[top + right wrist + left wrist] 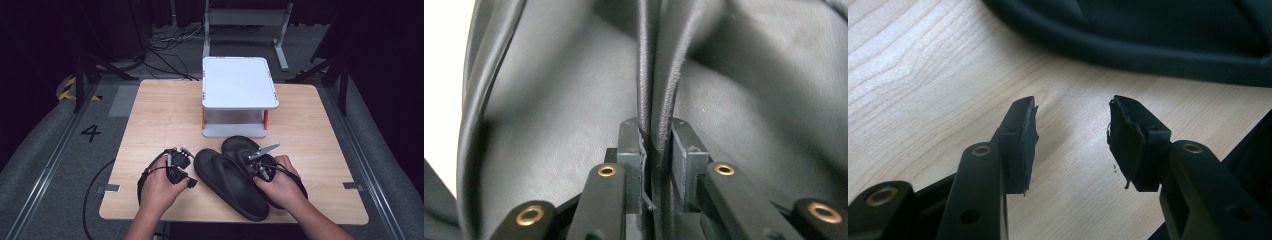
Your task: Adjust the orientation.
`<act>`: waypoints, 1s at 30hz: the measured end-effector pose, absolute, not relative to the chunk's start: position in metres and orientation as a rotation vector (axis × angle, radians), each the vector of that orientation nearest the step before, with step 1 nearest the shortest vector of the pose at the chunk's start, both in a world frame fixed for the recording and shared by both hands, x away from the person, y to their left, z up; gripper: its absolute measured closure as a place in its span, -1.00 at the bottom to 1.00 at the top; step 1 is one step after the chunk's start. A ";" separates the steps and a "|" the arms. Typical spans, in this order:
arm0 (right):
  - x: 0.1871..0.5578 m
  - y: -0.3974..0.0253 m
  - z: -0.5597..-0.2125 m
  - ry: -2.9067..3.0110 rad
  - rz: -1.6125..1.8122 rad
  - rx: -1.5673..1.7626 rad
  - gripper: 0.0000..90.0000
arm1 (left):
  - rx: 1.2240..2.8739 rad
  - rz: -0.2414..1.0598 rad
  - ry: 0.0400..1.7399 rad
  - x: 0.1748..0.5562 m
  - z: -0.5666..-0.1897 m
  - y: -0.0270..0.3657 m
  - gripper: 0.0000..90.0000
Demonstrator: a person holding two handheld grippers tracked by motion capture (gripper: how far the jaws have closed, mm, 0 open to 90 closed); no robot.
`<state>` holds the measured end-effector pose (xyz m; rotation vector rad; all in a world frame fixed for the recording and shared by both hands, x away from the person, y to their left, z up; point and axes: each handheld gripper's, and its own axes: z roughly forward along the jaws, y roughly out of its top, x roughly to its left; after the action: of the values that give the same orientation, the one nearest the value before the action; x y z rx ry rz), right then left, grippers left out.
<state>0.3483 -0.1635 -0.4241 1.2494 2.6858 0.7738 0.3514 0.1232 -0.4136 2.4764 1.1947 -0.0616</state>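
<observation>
Left of centre in the high view, the left gripper (180, 167) rests low over the bench (150, 115), just beside the left edge of the nearer flip-flop (230, 182). In the left gripper view its fingers (1023, 142) stand apart with bare wood between them and the dark rim of the nearer flip-flop across the top of the frame. This gripper holds nothing.

At lower centre, the two black flip-flops lie side by side on the bench, touching or overlapping; the farther flip-flop (240, 147) sits to the upper right of the nearer one.

Right of centre, the right gripper (260, 170) is down on the straps. In the right gripper view its fingers (684, 150) are closed together on a flip-flop strap (659, 90), which runs up the middle of the frame. Which of the two sandals the strap belongs to cannot be told with certainty.

At upper centre, the white two-tier rack (240, 82) stands bare, just beyond the sandals.

Judged status: one strap is gripped; neither flip-flop is lifted clear of the bench, and none sits on the rack. Lifting and placing both probably remain, if the rack is the destination.
</observation>
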 end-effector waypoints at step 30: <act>0.416 -0.173 -0.378 2.318 0.927 1.538 0.72 | 2.456 -0.063 1.202 0.353 -0.411 0.130 0.23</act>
<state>0.4160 -0.1725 -0.3783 1.5380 2.3178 0.9269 0.3532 0.1300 -0.4108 2.4564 1.2023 -0.0626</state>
